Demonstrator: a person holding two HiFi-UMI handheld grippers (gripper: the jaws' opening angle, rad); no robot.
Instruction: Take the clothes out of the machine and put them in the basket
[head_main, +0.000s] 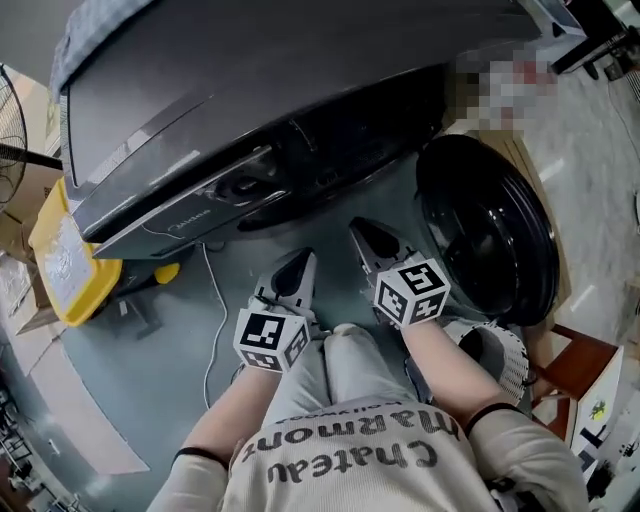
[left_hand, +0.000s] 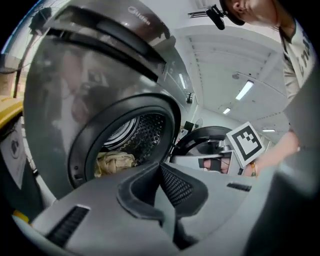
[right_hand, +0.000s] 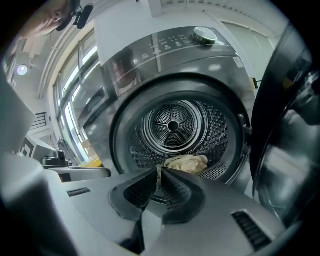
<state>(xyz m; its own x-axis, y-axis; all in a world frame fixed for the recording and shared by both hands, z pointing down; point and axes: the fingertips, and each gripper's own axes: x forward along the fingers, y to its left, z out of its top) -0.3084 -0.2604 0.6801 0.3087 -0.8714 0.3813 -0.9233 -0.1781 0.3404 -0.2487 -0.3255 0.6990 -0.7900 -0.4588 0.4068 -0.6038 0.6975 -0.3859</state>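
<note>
The washing machine (head_main: 250, 100) fills the upper half of the head view, with its round door (head_main: 490, 230) swung wide open at centre right. Below it, in the middle of the frame, both tongs are held out over the person's knees and aimed at the machine's front: the left gripper (head_main: 297, 268) just left of centre and the right gripper (head_main: 368, 238) just right of it, close together but not touching.

In the left gripper view, the left gripper (left_hand: 161, 167) has its jaws pressed together with nothing between them. The drum opening sits at centre left of that frame, and the right gripper's marker cube (left_hand: 245, 144) shows at the right edge.

In the right gripper view, the right gripper (right_hand: 157, 172) is likewise closed on itself and empty – its pads meet at the tips. It looks straight into the perforated drum (right_hand: 175, 125), with the open door along the right edge of the frame.

The clothes (right_hand: 186, 163) lie in the machine, a crumpled beige heap on the drum's floor just behind the rim – one garment or several, it is hard to say. The same heap (left_hand: 114, 162) shows low in the opening in the left gripper view. Neither gripper touches it.

A yellow bin (head_main: 60, 255) stands at the left of the head view beside the machine, and a white cable (head_main: 212, 300) trails over the grey floor.
</note>
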